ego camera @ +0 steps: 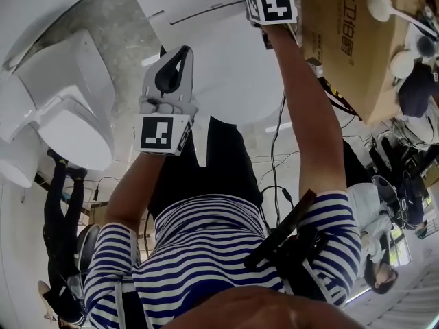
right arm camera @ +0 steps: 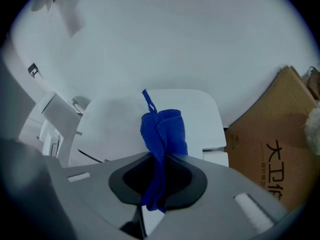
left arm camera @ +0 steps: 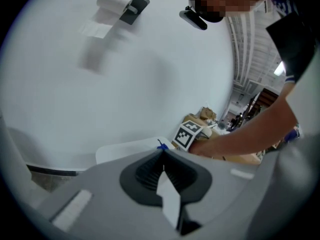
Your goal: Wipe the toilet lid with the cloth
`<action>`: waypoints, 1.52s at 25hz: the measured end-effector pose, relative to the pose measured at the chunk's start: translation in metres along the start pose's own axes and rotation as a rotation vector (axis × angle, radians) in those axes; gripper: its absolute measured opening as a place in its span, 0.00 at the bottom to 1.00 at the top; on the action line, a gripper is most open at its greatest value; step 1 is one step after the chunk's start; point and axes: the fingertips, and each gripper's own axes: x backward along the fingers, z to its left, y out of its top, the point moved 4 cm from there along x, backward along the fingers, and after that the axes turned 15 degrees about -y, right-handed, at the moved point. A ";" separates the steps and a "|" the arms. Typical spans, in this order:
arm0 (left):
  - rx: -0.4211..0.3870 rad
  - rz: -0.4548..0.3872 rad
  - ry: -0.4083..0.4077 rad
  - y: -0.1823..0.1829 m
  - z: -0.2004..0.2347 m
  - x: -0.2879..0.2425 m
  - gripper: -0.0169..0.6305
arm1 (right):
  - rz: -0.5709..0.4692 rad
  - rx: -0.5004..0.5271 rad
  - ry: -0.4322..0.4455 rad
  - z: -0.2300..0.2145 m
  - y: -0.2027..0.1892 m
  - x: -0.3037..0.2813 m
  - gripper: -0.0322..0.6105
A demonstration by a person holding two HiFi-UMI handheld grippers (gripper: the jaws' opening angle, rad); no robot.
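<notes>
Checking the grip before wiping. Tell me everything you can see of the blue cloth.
The blue cloth looks like soft fuzzy fabric, bunched into upright folds, a thin loop at its top. The right gripper is shut on its middle, a short tail trailing behind the jaws. The white toilet lid lies beyond it; whether they touch is unclear.

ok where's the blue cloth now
The blue cloth is clamped in the right gripper, sticking out in front of the white toilet, with the cardboard box at the right.

Head view: steeply down onto toilet lid [ego camera: 226, 74] — both gripper views: low, close, facing same lid.
</notes>
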 end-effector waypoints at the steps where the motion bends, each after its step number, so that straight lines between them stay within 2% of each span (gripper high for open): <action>1: 0.001 -0.003 0.005 0.000 0.002 0.003 0.03 | 0.001 0.004 0.005 0.005 0.001 0.001 0.12; 9: 0.013 -0.019 0.027 -0.001 0.014 0.022 0.03 | 0.004 0.007 0.073 0.052 0.006 0.010 0.12; 17: 0.018 -0.031 0.050 -0.005 0.022 0.043 0.03 | -0.010 0.075 0.160 0.123 0.003 0.024 0.13; 27: 0.037 -0.044 0.083 -0.010 0.038 0.066 0.03 | -0.010 0.098 0.228 0.180 0.005 0.034 0.13; 35: 0.045 -0.052 0.111 -0.012 0.052 0.089 0.03 | -0.007 0.166 0.342 0.264 -0.002 0.050 0.13; 38: 0.048 -0.054 0.123 -0.013 0.059 0.097 0.03 | -0.001 0.164 0.368 0.283 -0.002 0.052 0.13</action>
